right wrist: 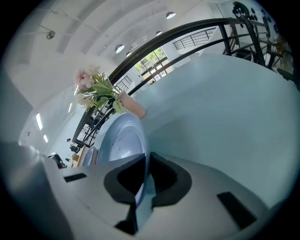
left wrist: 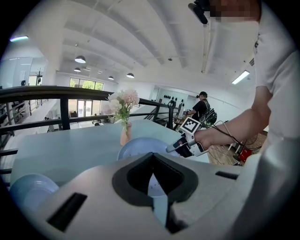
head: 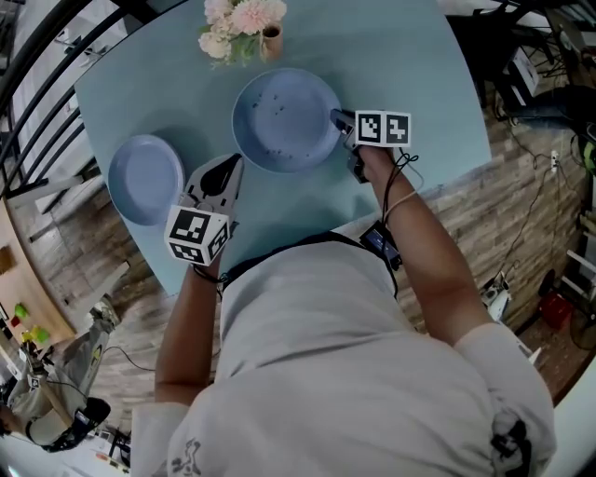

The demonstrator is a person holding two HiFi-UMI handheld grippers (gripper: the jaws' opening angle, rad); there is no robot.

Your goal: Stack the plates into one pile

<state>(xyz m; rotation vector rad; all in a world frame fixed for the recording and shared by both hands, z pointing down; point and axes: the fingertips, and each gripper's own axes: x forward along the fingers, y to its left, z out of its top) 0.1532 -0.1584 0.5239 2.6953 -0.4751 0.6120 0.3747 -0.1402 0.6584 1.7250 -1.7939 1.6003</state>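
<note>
Large plate (head: 279,116): centre of worktop (head: 400,56), right rim clamped by right gripper (head: 343,119). Small plate (head: 144,177): apart, near left edge. Left gripper (head: 235,164): jaws together, empty, between both plates. Flower vase (head: 246,22): far edge

Pale teal desk (head: 391,56); at its far edge stands a small tan vase (head: 271,42) holding pink and cream flowers (head: 244,17). A black railing (head: 37,84) curves past the desk's left side, with wood-pattern floor (head: 521,224) around it and a tangle of cables (head: 545,102) off to the right. Beyond the railing a person in dark clothes (left wrist: 202,107) stands well apart, under round ceiling lights (left wrist: 80,59).
</note>
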